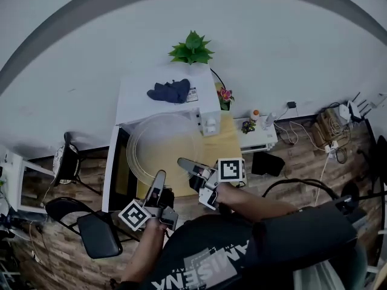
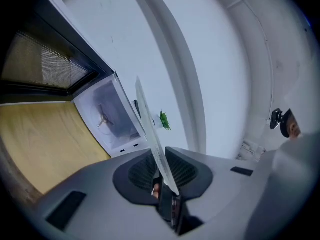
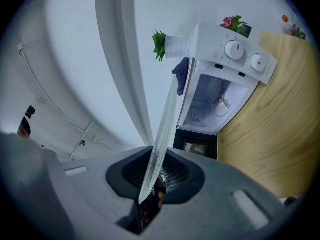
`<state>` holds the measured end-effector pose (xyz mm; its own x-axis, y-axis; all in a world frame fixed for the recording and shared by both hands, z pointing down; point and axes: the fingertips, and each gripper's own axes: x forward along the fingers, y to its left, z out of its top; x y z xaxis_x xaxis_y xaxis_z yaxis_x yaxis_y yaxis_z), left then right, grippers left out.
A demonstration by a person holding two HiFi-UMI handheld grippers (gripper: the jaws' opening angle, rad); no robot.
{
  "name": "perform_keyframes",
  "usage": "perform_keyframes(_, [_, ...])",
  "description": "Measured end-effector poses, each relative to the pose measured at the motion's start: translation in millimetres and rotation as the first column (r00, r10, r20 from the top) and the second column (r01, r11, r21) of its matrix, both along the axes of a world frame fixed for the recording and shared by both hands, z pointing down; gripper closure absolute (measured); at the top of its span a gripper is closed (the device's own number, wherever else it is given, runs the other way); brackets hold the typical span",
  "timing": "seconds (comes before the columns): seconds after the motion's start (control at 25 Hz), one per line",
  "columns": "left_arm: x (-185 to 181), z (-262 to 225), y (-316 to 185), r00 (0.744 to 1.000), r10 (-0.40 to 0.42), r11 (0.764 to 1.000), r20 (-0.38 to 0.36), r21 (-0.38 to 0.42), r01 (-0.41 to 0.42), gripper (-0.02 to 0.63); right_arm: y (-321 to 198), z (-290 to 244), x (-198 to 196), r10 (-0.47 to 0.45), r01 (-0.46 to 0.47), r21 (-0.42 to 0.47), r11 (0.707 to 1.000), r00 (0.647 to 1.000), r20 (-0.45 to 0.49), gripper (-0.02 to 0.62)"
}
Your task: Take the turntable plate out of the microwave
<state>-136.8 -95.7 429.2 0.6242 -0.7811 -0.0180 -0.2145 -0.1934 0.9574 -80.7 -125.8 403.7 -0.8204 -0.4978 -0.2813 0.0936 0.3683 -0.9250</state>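
You have the turntable plate pinched at its near rim from both sides. Your left gripper clamps the near-left part of the rim, and your right gripper clamps the near-right part. In the left gripper view the glass runs edge-on straight down between the dark pads, and the left gripper is squeezed onto it. The right gripper view shows the same: the plate is a thin slanted band, and the right gripper is closed tight on its rim. From the head view the plate lies roughly flat, held just in front of the white microwave and above the wooden table. Its far edge reaches up to the oven's open front. The door hangs wide open on the left. Both gripper views look into the lit cavity, where only the small three-armed hub sits on the floor. A dark blue cloth lies on top of the microwave, and a green plant stands behind it against the white wall. A small flower pot sits just to the right of the microwave. Two black chairs stand at the near left, well apart from the plate.
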Motion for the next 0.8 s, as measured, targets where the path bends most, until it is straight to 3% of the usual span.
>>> perform_keyframes(0.12, [9.0,-6.3,-7.1,1.000,-0.011,1.000,-0.002,0.015,0.011,0.555,-7.4,2.3,8.1,-0.005,0.005,-0.022,1.000,1.000,-0.020,0.546])
perform_keyframes(0.24, [13.8,-11.9,-14.8,1.000,-0.016,1.000,-0.014,0.016,0.016,0.555,-16.2,-5.7,10.2,-0.010,0.010,0.012,1.000,1.000,0.000,0.546])
perform_keyframes(0.4, [16.8,-15.5,-15.6,0.999,-0.021,1.000,-0.028,0.012,0.021,0.557,-17.6,17.3,15.7,-0.001,-0.008,-0.112,0.994,0.997,-0.082,0.546])
perform_keyframes(0.8, [12.0,-13.0,-15.9,1.000,-0.013,1.000,0.008,-0.005,0.013,0.555,-18.0,25.6,9.6,-0.009,0.000,-0.159,0.987,0.998,-0.058,0.546])
